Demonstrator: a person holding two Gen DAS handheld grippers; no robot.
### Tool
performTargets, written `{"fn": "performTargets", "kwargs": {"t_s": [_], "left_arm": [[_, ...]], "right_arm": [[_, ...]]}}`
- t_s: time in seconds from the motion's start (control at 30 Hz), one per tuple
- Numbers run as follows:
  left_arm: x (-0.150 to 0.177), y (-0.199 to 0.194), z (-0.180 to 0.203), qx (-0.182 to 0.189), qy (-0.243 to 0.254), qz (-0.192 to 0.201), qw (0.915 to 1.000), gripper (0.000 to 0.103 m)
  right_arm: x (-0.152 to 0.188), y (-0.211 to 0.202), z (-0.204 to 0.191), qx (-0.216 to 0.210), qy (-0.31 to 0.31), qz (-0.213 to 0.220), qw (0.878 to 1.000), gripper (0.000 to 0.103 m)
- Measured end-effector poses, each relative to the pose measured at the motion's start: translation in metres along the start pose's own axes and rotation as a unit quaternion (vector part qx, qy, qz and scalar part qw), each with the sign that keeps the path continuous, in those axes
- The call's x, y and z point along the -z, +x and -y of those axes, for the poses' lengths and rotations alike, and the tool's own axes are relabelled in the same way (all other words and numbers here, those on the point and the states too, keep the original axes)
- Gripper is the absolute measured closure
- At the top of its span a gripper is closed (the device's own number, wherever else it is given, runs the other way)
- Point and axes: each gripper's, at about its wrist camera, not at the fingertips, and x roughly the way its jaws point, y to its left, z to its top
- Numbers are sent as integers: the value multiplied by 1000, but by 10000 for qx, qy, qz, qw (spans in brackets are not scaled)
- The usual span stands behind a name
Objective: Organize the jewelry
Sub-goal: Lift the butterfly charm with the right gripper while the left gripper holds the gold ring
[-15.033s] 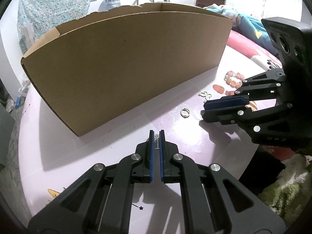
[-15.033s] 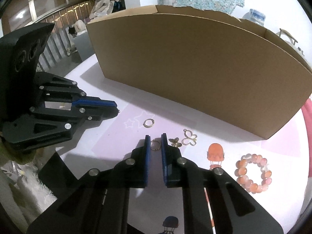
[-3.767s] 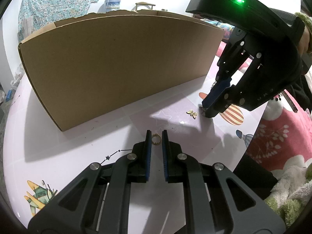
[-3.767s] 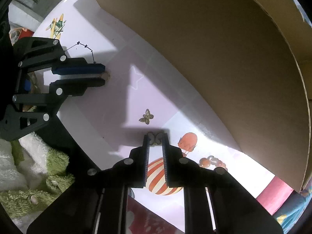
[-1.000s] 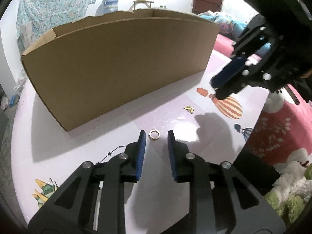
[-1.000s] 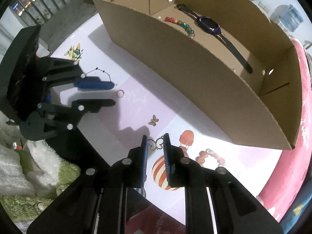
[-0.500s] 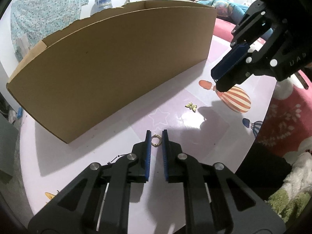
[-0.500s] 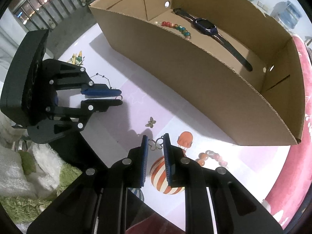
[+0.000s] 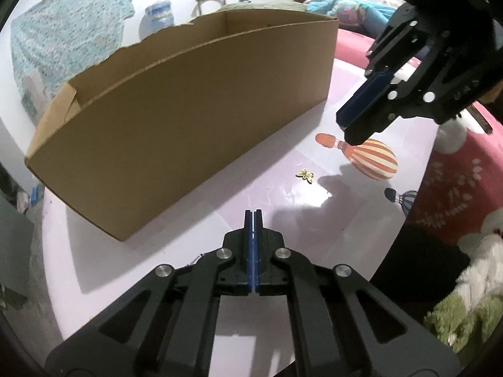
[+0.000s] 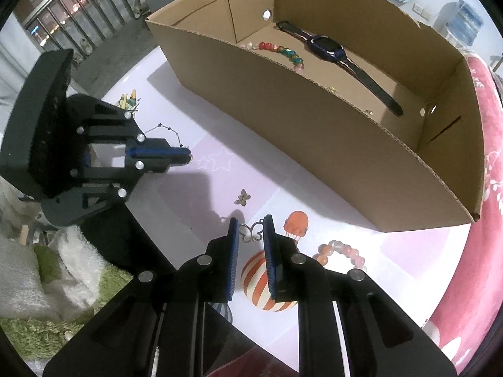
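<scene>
Jewelry lies partly inside and partly outside a long, open cardboard box [image 10: 330, 132] that fills the far side of a pale pink table [image 10: 195, 100] printed with balloons and stars. Inside the box, a dark wristwatch [image 10: 339, 59] and a string of coloured beads [image 10: 276, 51] rest on the floor.

The left gripper [image 10: 185, 156] is near the table's left edge, raised above the surface, its blue-lined fingers pressed fully together. Whether anything small is pinched between them cannot be told. The right gripper [image 10: 251, 231] is above the near edge, fingers narrowly parted around a silver open-work butterfly pendant [image 10: 251, 232], which appears held between them.

A pink bead bracelet [image 10: 341, 253] lies on the table just right of the right gripper. A small gold butterfly charm [image 10: 242, 197] lies between the two grippers, towards the box.

The likely step is carrying the pendant over the box's near wall. To do it well, keep the squeeze steady, clear the cardboard rim fully, and release low over bare box floor, away from the watch.
</scene>
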Motion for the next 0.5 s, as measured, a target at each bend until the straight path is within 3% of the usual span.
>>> {"fn": "performTargets", "kwargs": {"t_s": [0.23, 0.4, 0.5], "left_arm": [[3, -1, -4, 396, 916, -267, 9946, 100], [-2, 8, -16, 1221, 1224, -602, 9831, 80], [-6, 14, -22, 1339, 1426, -772, 9776, 78]], "right_arm": [[-7, 6, 3, -64, -44, -45, 10000, 87], [-9, 10, 7, -125, -20, -103, 9999, 87], [-8, 13, 9, -146, -5, -139, 9998, 87]]}}
